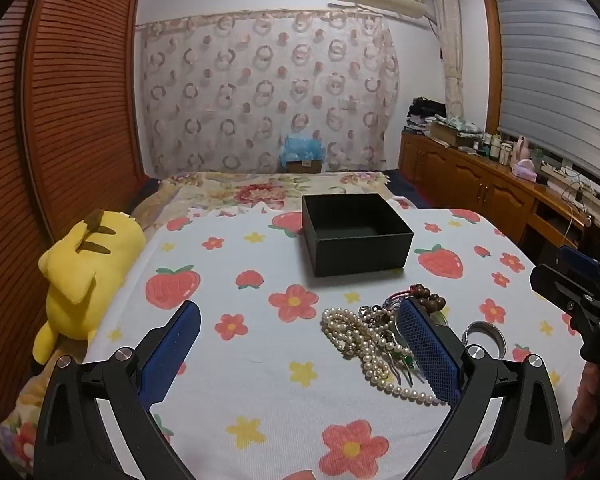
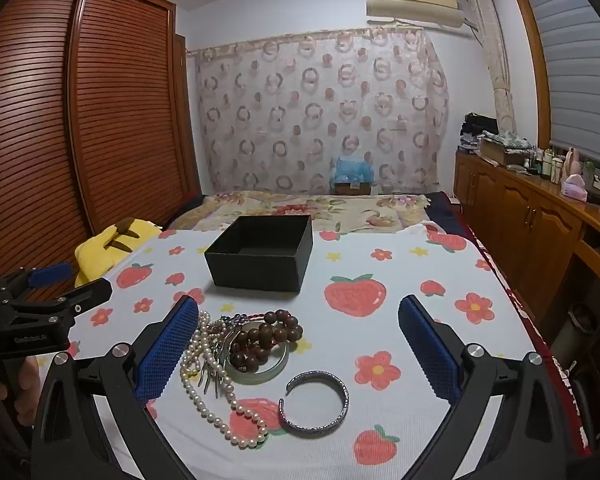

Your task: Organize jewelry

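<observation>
A heap of jewelry lies on the strawberry-print sheet (image 2: 400, 320): a pearl necklace (image 2: 216, 408), a brown wooden bead bracelet (image 2: 268, 334), a pale green bangle (image 2: 260, 376) and a silver cuff (image 2: 320, 402). In the left wrist view I see the pearls (image 1: 354, 336), the beads (image 1: 430, 300) and the cuff (image 1: 485, 333). Behind the heap stands an empty black box (image 2: 256, 270) (image 1: 360, 254). My right gripper (image 2: 300, 304) hovers open above the heap. My left gripper (image 1: 298, 308) is open to the left of it, its right pad (image 1: 424, 344) hiding part of the pile.
A yellow plush toy (image 1: 88, 272) lies at the bed's left edge against a louvered wooden wardrobe (image 1: 68, 100). Wooden cabinets (image 2: 528, 216) with bottles run along the right. A hand (image 2: 4, 388) holds the left gripper's handle.
</observation>
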Demonstrator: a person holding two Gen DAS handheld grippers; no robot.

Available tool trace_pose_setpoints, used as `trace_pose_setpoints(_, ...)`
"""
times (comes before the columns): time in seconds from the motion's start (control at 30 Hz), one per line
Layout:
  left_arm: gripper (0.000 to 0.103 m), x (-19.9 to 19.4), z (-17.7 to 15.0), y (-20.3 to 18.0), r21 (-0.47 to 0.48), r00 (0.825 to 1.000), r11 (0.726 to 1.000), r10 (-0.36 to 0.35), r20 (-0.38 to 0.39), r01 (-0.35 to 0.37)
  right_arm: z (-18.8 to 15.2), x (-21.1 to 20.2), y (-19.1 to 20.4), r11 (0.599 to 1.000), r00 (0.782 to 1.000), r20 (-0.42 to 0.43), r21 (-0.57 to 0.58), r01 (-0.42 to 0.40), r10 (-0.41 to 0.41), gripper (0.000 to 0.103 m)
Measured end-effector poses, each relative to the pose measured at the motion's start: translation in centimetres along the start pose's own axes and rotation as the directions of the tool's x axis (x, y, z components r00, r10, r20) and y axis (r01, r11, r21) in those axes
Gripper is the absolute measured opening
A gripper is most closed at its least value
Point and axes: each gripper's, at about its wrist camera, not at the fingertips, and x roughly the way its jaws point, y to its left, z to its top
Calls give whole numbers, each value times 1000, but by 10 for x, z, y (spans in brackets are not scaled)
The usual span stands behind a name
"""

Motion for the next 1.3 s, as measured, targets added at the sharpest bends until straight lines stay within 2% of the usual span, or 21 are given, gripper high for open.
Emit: trace_pose_setpoints(1.3, 96, -2, 4, -3, -4, 1000, 1000, -1, 20, 1, -2, 0, 0, 1000, 1000, 1, 3, -1, 1, 101)
